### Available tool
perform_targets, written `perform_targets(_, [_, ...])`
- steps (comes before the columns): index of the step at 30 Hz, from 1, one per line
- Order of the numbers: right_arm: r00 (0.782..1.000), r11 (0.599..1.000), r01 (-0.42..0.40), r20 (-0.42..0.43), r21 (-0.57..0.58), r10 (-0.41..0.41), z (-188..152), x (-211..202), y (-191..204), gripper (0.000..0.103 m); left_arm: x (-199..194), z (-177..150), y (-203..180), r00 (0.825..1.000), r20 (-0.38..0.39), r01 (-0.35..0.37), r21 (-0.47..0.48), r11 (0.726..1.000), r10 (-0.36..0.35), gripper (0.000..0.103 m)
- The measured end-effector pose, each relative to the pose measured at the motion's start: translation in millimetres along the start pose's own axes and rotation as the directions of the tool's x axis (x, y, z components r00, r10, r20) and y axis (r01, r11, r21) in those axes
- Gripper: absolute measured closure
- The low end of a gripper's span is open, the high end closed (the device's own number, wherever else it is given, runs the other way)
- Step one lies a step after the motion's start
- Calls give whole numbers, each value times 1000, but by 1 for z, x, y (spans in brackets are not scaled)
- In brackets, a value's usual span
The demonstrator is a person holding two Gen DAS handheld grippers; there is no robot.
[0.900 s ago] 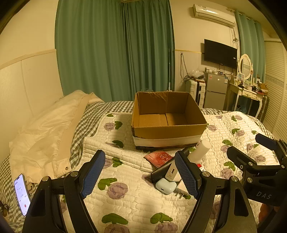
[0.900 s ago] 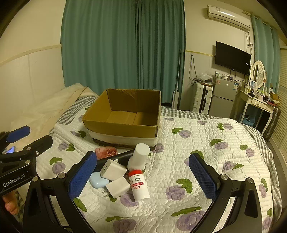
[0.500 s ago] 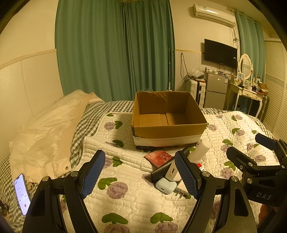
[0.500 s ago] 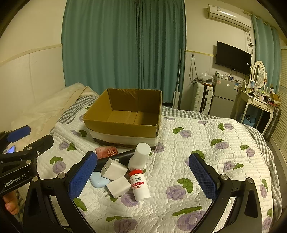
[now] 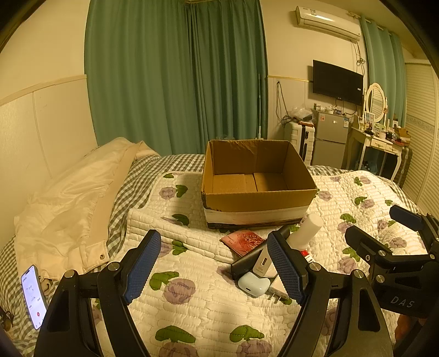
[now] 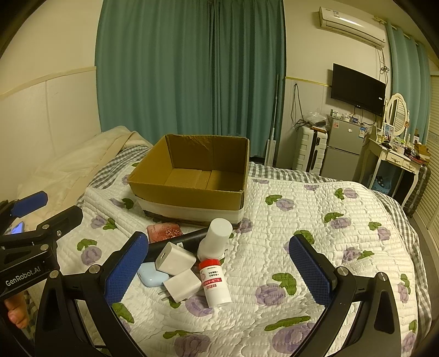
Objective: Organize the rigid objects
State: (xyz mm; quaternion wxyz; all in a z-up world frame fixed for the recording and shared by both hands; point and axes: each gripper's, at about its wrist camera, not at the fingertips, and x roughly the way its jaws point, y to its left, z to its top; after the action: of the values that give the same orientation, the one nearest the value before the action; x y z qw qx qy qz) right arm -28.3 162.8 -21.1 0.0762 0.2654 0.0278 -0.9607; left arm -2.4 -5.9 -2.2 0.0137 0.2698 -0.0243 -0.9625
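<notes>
Since the cardboard box point(image 6: 189, 181) is set empty just behind the heaped small items point(image 6: 189, 261), both the left hand-held gripper point(image 5: 214, 272) and the right hand-held gripper point(image 6: 219, 272) are held spread wide, nothing grasped.

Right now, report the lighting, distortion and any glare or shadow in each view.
Left wrist view: dim warm yellow light, strong fisheye bend with dark corners, the cardboard box casts a shadow leftward on the quilt, the phone screen glows. Right wrist view: cooler, sharper; the air conditioner top is glaringly bright.
</notes>
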Motion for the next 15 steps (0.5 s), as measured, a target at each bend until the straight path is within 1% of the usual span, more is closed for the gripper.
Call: perform_targets(15, [1000,1000,-2,0,-1,2,0,1,0,0,-1,-4,-5,1000,-2,-2,3,1000,2,21])
